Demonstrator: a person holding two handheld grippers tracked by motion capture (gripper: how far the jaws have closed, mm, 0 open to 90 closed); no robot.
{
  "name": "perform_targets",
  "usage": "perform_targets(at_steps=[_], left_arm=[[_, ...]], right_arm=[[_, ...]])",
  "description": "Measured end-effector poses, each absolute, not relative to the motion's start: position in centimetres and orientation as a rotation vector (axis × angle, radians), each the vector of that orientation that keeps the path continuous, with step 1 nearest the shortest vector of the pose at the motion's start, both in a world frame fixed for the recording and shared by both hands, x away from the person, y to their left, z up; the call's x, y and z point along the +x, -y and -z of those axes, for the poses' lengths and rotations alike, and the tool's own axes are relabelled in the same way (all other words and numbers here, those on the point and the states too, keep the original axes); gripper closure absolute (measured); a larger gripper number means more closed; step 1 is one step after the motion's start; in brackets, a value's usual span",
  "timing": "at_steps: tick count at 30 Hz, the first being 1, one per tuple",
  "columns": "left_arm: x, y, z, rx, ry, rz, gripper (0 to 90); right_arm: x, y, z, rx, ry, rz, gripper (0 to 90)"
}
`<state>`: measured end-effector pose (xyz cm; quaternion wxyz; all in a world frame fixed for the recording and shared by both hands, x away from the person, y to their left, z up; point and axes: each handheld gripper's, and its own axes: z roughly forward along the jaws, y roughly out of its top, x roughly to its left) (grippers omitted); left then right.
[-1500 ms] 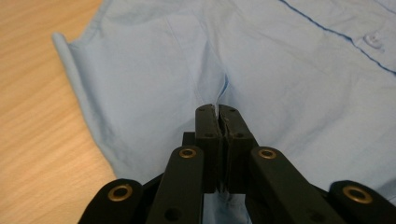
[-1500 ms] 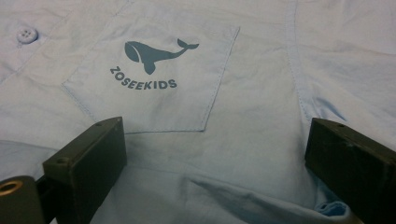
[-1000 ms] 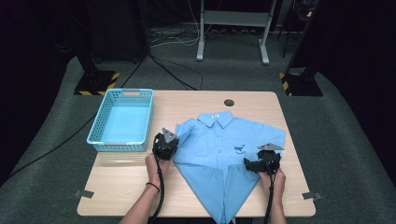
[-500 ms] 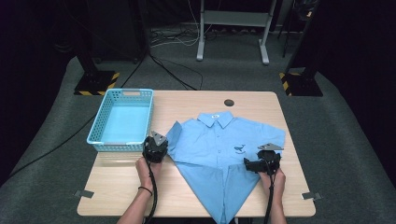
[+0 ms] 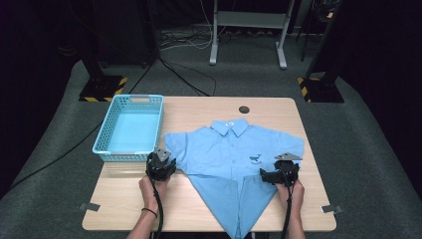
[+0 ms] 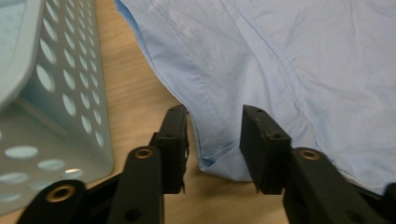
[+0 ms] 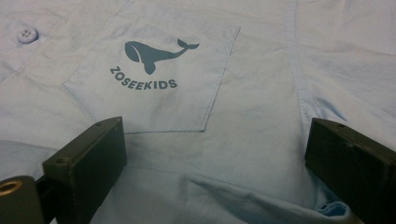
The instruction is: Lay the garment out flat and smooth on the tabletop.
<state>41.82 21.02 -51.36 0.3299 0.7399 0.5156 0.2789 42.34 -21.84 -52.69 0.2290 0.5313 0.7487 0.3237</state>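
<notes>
the light blue laundry basket [image 5: 130, 127] is waiting empty at the table's left. the left gripper [image 6: 215, 140], jaws just parting, is straddling the blue kids' shirt [image 5: 234, 159] sleeve hem (letting go, likely). the right gripper [image 7: 215, 168] is gaping over the pocket, ready to fold.

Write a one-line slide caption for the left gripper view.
Left gripper, fingers just opened, straddles the sleeve hem of a light blue shirt beside a blue basket.

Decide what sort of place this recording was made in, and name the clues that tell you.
Probably a lab or studio set up for recording: one wooden table on grey carpet, dark surroundings, hazard-striped stand bases and loose cables behind it.
</notes>
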Motion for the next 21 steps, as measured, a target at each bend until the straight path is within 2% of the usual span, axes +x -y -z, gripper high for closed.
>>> perform_targets(at_steps=[2,3,6,8,10,16,21], left_arm=[[41.5,-21.1,51.4,1.925,-1.359,-0.728,54.4],[41.1,-21.1,51.2,1.913,-1.377,-0.74,46.8],[40.5,-21.0,50.8,1.883,-1.388,-0.707,32.8],[40.3,-20.9,50.6,1.872,-1.374,-0.692,26.5],[40.2,-19.9,49.9,1.851,-1.303,-0.619,21.3],[42.5,-15.8,49.4,1.935,-1.111,-0.475,12.9],[45.0,-14.4,51.0,2.009,-1.135,-0.38,9.0]], right_arm=[[42.3,21.8,52.7,1.462,-2.061,-0.891,4.4],[42.3,21.8,52.7,1.462,-2.061,-0.891,4.5],[42.3,21.8,52.7,1.463,-2.061,-0.891,4.4],[42.3,21.8,52.7,1.462,-2.061,-0.891,4.4],[42.3,21.8,52.7,1.462,-2.061,-0.891,4.4],[42.3,21.8,52.7,1.462,-2.061,-0.891,4.4],[42.3,21.8,52.7,1.463,-2.061,-0.891,4.4]])
